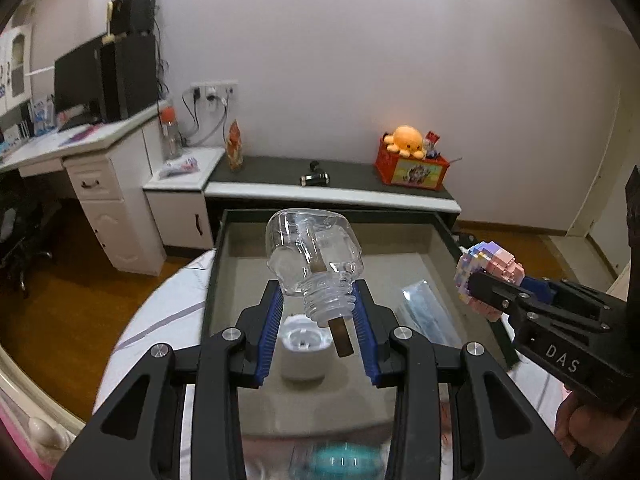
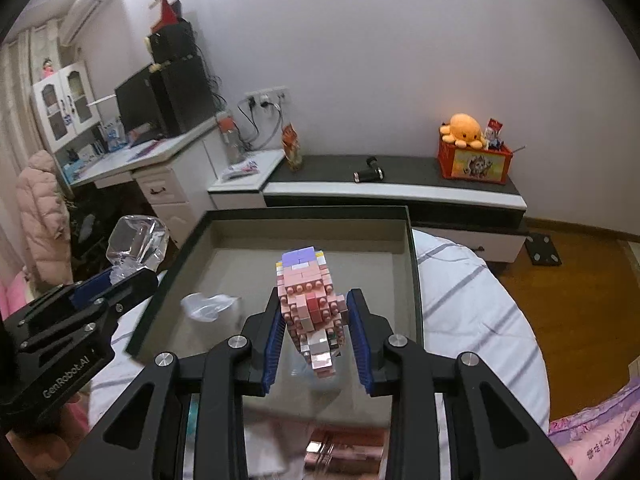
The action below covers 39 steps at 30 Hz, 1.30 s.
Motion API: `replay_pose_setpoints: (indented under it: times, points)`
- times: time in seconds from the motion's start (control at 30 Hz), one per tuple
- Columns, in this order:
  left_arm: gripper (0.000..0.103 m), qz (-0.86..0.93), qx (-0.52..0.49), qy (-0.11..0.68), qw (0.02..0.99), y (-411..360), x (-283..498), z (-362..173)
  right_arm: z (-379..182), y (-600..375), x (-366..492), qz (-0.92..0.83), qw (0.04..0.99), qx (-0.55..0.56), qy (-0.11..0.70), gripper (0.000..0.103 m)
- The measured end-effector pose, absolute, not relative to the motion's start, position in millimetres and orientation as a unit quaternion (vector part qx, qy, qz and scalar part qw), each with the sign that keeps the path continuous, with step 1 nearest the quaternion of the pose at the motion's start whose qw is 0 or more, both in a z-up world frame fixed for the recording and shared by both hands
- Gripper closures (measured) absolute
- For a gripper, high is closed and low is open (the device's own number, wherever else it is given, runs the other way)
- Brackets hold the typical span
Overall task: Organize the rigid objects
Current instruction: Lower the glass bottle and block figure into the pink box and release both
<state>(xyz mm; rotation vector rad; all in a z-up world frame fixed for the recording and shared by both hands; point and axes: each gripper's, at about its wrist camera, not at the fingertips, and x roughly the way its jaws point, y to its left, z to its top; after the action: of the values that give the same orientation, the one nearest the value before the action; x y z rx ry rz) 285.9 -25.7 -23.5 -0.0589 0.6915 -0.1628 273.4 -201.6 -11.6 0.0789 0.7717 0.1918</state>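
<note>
The left gripper (image 1: 318,304) clenches the ribbed screw neck of a clear glass bottle (image 1: 314,250), a squat, faceted vessel tilted mouth-down toward the camera with a brown stick (image 1: 343,340) poking out of its opening. The right gripper (image 2: 318,318) clamps its blue ridged pads on a studded brick-built figure (image 2: 310,296), pink blocks topped with lilac; in the left wrist view that figure (image 1: 490,270) hangs at about three o'clock, over the tray's right rim. Both loads hover above a shallow rectangular tray (image 1: 400,268) with dark raised walls and a matte beige floor, resting on a striped white bedcover (image 2: 472,304). On the tray floor, directly under the bottle, sits a white round-topped container (image 1: 305,354), and at four o'clock from the bottle lies a flat clear plastic packet (image 1: 430,314). In the right wrist view a crumpled clear wrapper (image 2: 208,306) lies at nine o'clock from the figure. The tray's far half is bare floor up to its far wall. Beyond it, at twelve o'clock, runs a low dark-topped cabinet (image 2: 400,184) carrying a black cylindrical tool (image 2: 369,174) and a red box (image 2: 474,164) with an orange plush octopus (image 2: 464,128).
</note>
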Motion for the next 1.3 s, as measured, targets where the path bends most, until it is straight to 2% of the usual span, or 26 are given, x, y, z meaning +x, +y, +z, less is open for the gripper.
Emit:
replay_pose_setpoints:
  times: [0.3, 0.43, 0.47, 0.53, 0.57, 0.6, 0.63, 0.7, 0.73, 0.77, 0.83, 0.9, 1.3]
  points:
    - [0.067, -0.088, -0.03, 0.389, 0.917, -44, 328, -65, -43, -212, 316, 0.073, 0.905, 0.038, 0.417, 0.071]
    - [0.063, -0.079, -0.017, 0.398, 0.914, -50, 332, -74, -53, -208, 323, 0.071, 0.9, 0.029, 0.429, 0.071]
    - [0.06, -0.076, -0.012, 0.4, 0.913, -50, 332, -75, -54, -207, 323, 0.07, 0.899, 0.027, 0.431, 0.071]
    - [0.032, -0.068, -0.008, 0.398, 0.915, -50, 331, -75, -57, -206, 324, 0.068, 0.898, 0.024, 0.435, 0.071]
    - [0.025, -0.062, -0.007, 0.39, 0.919, -48, 327, -72, -58, -205, 324, 0.066, 0.897, 0.022, 0.436, 0.069]
    - [0.017, -0.059, -0.006, 0.384, 0.921, -46, 324, -69, -58, -205, 323, 0.064, 0.898, 0.022, 0.435, 0.063]
    - [0.013, -0.057, -0.006, 0.378, 0.924, -45, 321, -66, -58, -206, 322, 0.064, 0.898, 0.026, 0.434, 0.059]
    - [0.008, -0.058, -0.009, 0.369, 0.928, -41, 314, -59, -55, -207, 319, 0.064, 0.9, 0.032, 0.429, 0.034]
    - [0.004, -0.055, -0.01, 0.365, 0.93, -38, 310, -55, -52, -208, 316, 0.062, 0.903, 0.034, 0.424, 0.026]
    - [0.002, -0.05, -0.01, 0.36, 0.931, -36, 306, -51, -50, -209, 314, 0.059, 0.904, 0.035, 0.421, 0.019]
    - [0.0, -0.041, -0.01, 0.349, 0.936, -30, 297, -42, -43, -209, 308, 0.065, 0.905, 0.043, 0.419, 0.016]
    - [0.0, -0.037, -0.022, 0.336, 0.941, -20, 282, -31, -37, -208, 302, 0.06, 0.908, 0.042, 0.413, 0.0]
    - [0.0, 0.006, -0.027, 0.281, 0.959, 13, 176, 17, 28, -190, 198, 0.051, 0.939, 0.037, 0.339, 0.0]
